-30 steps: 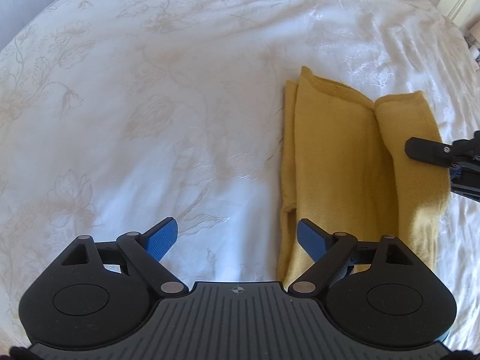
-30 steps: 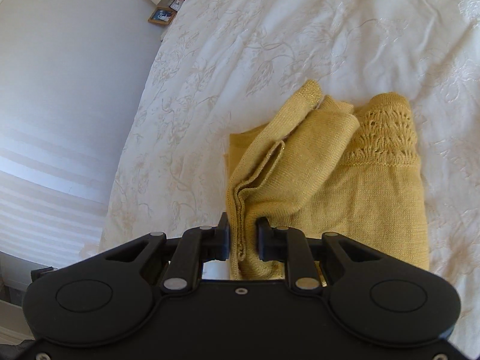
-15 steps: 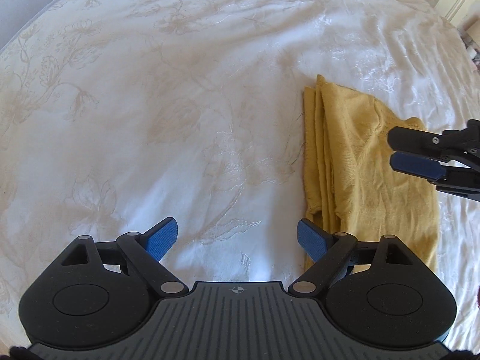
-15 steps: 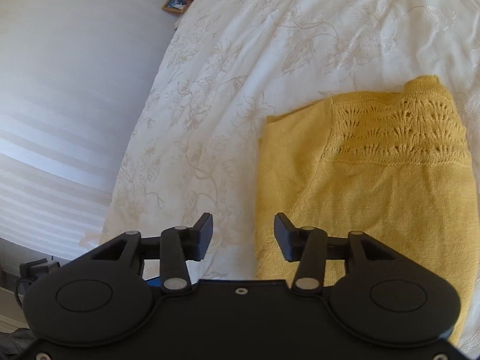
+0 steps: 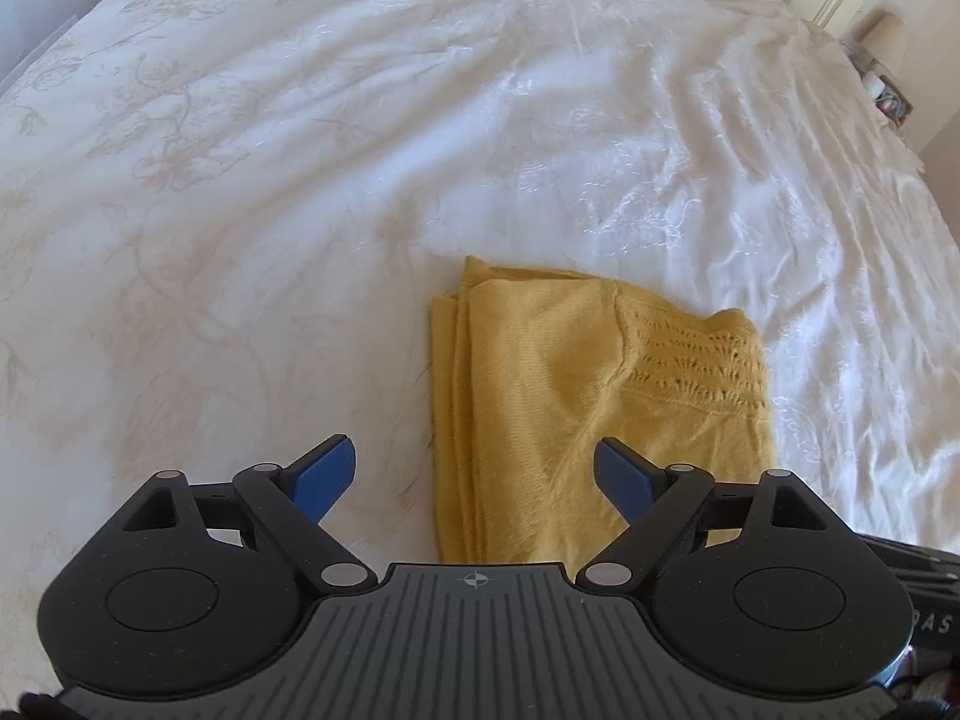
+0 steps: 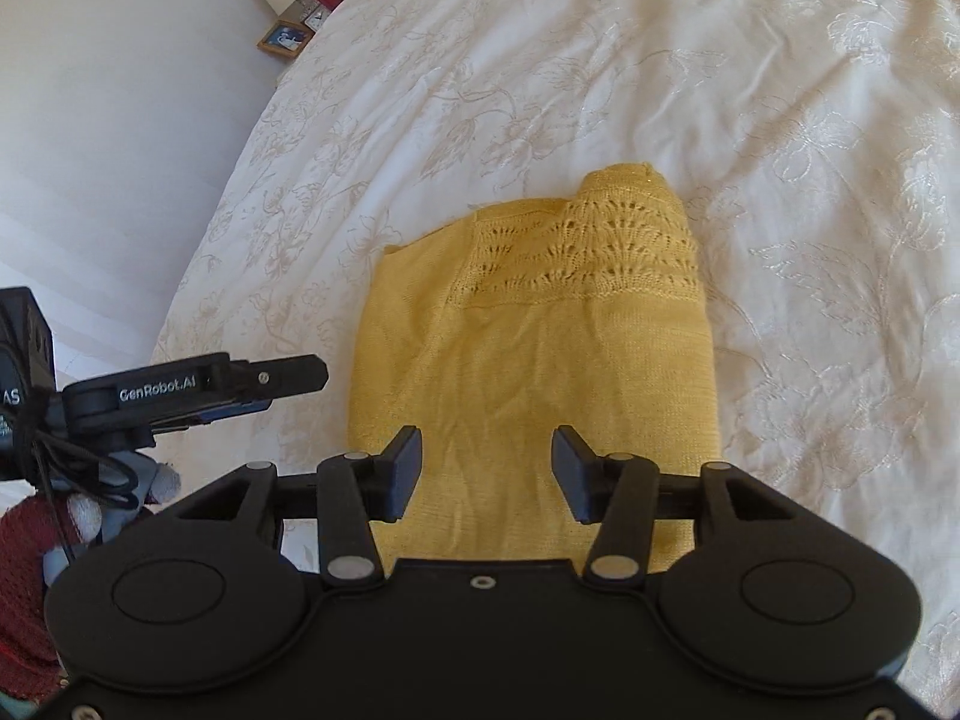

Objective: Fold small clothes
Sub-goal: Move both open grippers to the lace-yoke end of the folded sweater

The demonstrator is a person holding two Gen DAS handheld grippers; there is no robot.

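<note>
Sweater [image 6: 534, 360]: folded yellow knit, lacy band | bedspread [image 5: 300, 180]: white embroidered | both grippers' fingers spread, empty

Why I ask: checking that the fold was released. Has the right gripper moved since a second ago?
Yes. The right gripper let go of the yellow knit top, opened, and drew back toward the top's near edge.

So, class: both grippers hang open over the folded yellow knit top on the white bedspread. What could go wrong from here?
1. The stacked layer edges of the folded yellow knit top could splay if nudged.
2. An open left gripper or right gripper finger might snag the lacy openwork band.
3. The soft, wrinkled white embroidered bedspread could let the fold slump.
</note>
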